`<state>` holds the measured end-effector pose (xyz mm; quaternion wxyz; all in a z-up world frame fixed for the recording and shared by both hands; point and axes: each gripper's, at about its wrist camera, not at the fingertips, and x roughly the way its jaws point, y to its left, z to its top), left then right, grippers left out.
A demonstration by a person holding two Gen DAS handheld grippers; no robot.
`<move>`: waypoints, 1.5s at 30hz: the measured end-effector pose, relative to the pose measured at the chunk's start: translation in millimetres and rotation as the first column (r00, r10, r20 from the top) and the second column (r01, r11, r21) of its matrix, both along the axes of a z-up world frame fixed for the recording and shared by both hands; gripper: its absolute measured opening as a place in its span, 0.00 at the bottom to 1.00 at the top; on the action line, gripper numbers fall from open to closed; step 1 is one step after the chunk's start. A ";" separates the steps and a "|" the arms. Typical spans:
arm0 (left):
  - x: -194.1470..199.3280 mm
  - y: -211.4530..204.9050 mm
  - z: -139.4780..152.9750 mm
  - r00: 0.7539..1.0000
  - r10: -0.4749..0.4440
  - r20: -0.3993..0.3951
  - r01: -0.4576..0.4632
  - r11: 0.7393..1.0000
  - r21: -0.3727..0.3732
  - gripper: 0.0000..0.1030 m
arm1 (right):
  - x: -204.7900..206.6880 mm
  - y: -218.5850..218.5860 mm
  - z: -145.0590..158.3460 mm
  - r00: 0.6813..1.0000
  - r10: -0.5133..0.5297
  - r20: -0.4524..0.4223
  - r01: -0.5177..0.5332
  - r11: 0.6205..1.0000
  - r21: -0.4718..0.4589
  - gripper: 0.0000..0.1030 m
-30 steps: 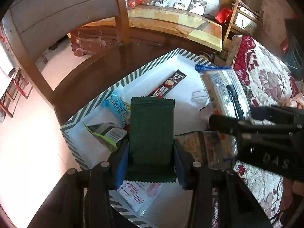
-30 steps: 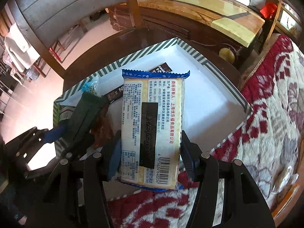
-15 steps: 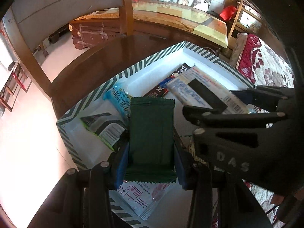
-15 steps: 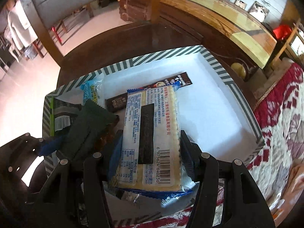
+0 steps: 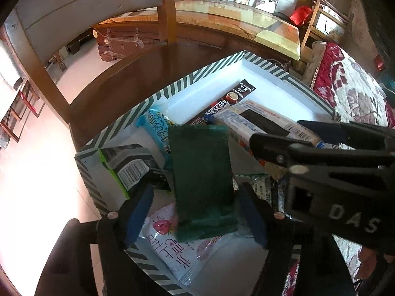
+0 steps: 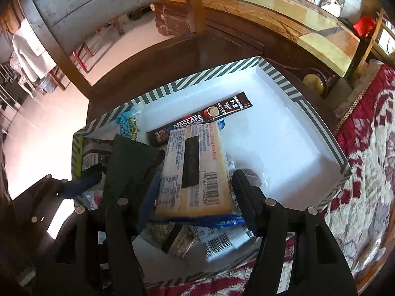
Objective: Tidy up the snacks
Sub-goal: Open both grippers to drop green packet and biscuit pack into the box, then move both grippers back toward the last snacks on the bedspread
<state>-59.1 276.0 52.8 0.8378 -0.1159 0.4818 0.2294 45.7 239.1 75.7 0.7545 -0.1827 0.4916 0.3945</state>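
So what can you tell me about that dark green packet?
The dark green packet is a flat, matte, rectangular wrapper with crimped zigzag ends and no print showing. It sits tilted over the other snacks inside the striped box, between the left tongs, whose jaws have just been opening and no longer press it. Its far end overlaps the blue packet.

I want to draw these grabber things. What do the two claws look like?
Both are black plastic. The left claw has two chunky fingers with blue pads inside and small silver screws. The right claw matches it, blue pads too, and its side shows pale letters "DAS". No cables or sleeves show.
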 end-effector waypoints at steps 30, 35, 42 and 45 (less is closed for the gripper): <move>12.4 -93.5 28.6 0.982 -0.180 0.049 0.177 0.982 0.062 0.88 | -10.3 -166.7 22.4 0.962 -0.271 -0.035 0.273 0.947 0.168 0.59; 23.2 -124.3 21.3 0.969 -0.247 0.031 0.245 0.968 0.051 0.88 | -9.1 -210.0 12.2 0.937 -0.343 -0.068 0.350 0.921 0.171 0.59; 38.3 -163.4 12.6 0.943 -0.334 0.006 0.334 0.942 0.033 0.88 | -9.2 -273.1 -2.9 0.893 -0.444 -0.077 0.451 0.881 0.146 0.59; 44.9 -179.8 8.3 0.928 -0.371 -0.006 0.372 0.928 0.019 0.88 | -8.7 -306.2 -5.2 0.867 -0.495 -0.054 0.498 0.858 0.129 0.59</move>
